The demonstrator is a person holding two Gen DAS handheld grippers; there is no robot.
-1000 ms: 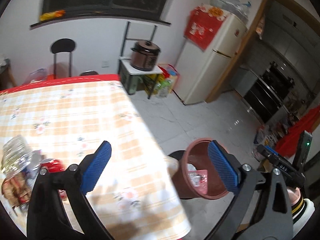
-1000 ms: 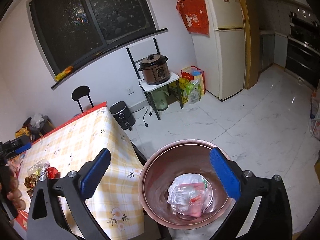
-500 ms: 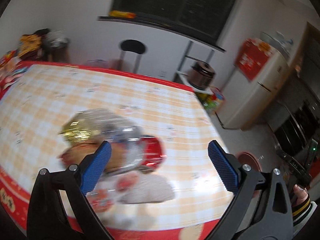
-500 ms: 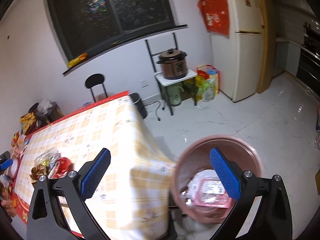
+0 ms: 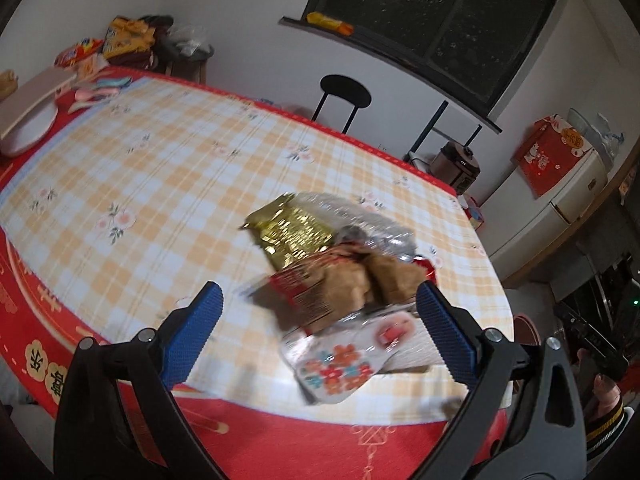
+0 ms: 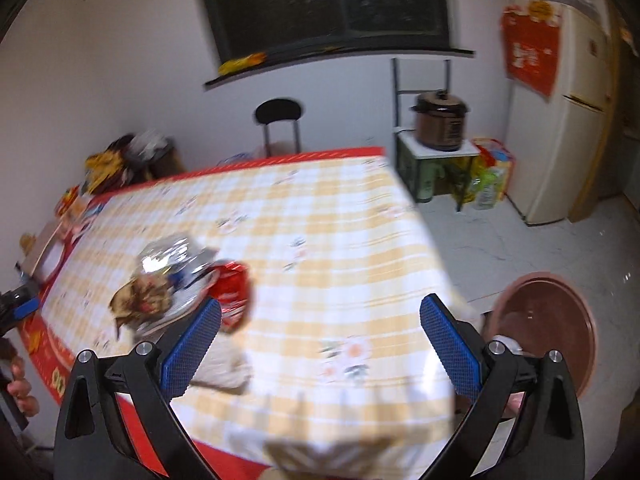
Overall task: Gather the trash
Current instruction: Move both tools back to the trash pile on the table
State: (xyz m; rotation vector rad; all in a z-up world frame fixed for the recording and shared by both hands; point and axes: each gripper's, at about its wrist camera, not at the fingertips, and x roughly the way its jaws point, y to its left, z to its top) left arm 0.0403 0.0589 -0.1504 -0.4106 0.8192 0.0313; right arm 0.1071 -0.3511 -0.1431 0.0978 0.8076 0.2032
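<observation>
As the left gripper [image 5: 318, 320] swings from the bin [image 6: 548, 328] back over the table [image 5: 168, 168], jaws spread and empty, the trash pile [image 5: 340, 276] lies just ahead, apparently wrappers; right gripper [image 6: 320, 330] likewise gapes empty.

Your right tongs [image 6: 320, 334], black arms with blue ribbed pads, stand wide apart with nothing between them, over the near edge of the surface [image 6: 340, 232] in its yellow-and-white checked floral cloth. Ahead and to the left of your left pad lies a blurred heap of rubbish: a crumpled red foil wrapper [image 6: 232, 294], a clear silvery plastic bag [image 6: 176, 256] and a brown crumpled wrapper [image 6: 140, 302]. Just right of your right pad, down on the pale tiled floor, sits the round reddish-brown plastic bin [image 6: 560, 320].
</observation>
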